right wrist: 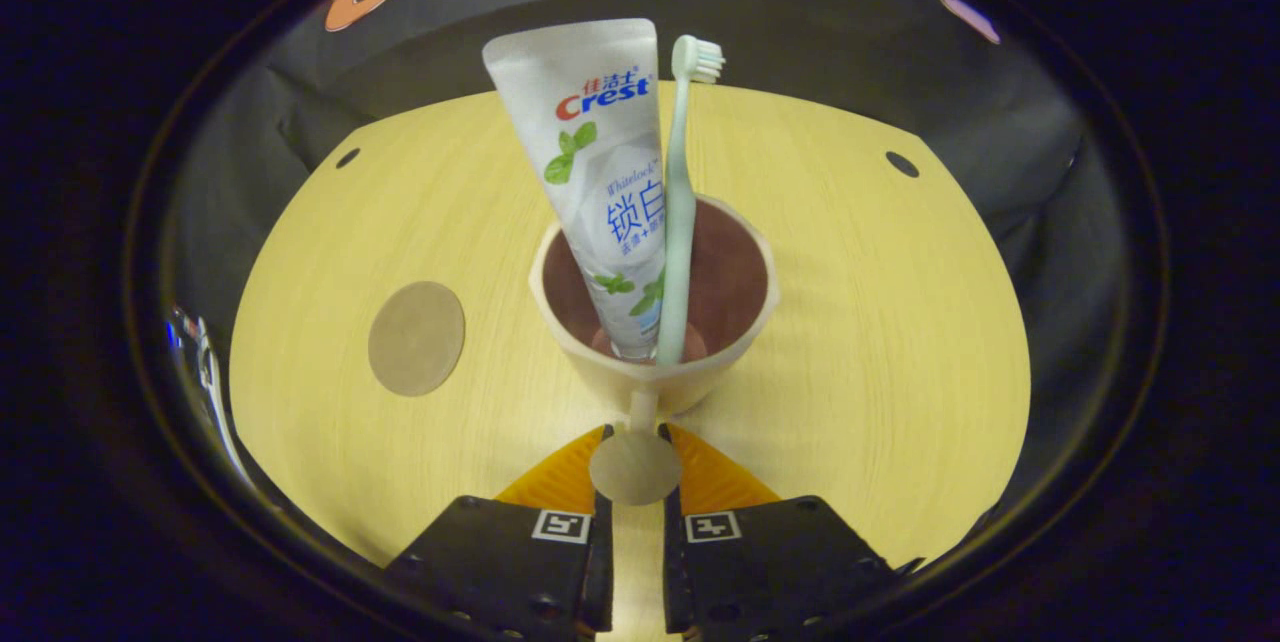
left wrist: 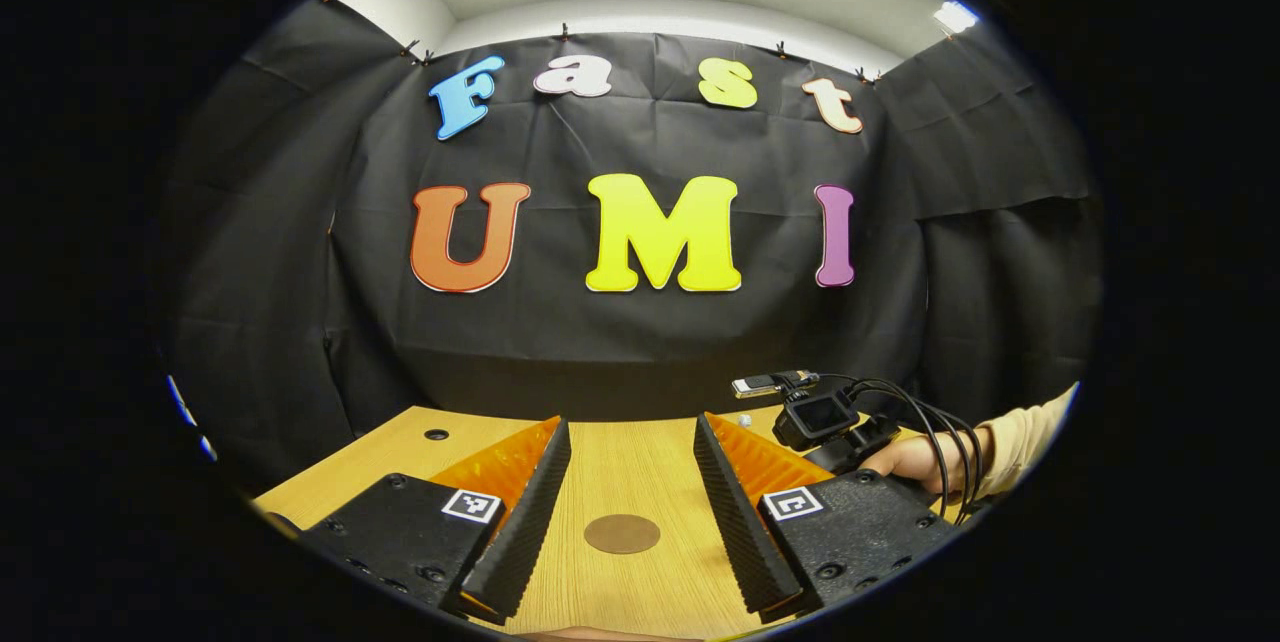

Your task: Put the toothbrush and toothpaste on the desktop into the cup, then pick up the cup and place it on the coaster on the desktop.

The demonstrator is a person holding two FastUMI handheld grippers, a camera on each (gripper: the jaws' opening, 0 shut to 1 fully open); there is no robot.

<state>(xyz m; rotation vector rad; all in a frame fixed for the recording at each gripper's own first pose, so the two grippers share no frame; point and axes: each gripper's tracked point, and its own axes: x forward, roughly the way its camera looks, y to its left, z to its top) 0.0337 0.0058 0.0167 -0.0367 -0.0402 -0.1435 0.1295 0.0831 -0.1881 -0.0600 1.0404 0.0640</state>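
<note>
Right gripper (right wrist: 634, 482) is pinched on the cup's (right wrist: 655, 322) handle disc, jaws nearly together, cup dead ahead of it near mid-desk (right wrist: 850, 322). Toothpaste (right wrist: 600, 172) and toothbrush (right wrist: 680, 222) stand in the cup, long axes near upright, brush head up, tube leaning slightly left. Coaster (right wrist: 416, 338) lies flat, well left of the cup. Left gripper (left wrist: 632, 522) is wide apart, holding nothing, coaster (left wrist: 621, 533) between its fingers. Next move, I'd judge: carry the cup left.
</note>
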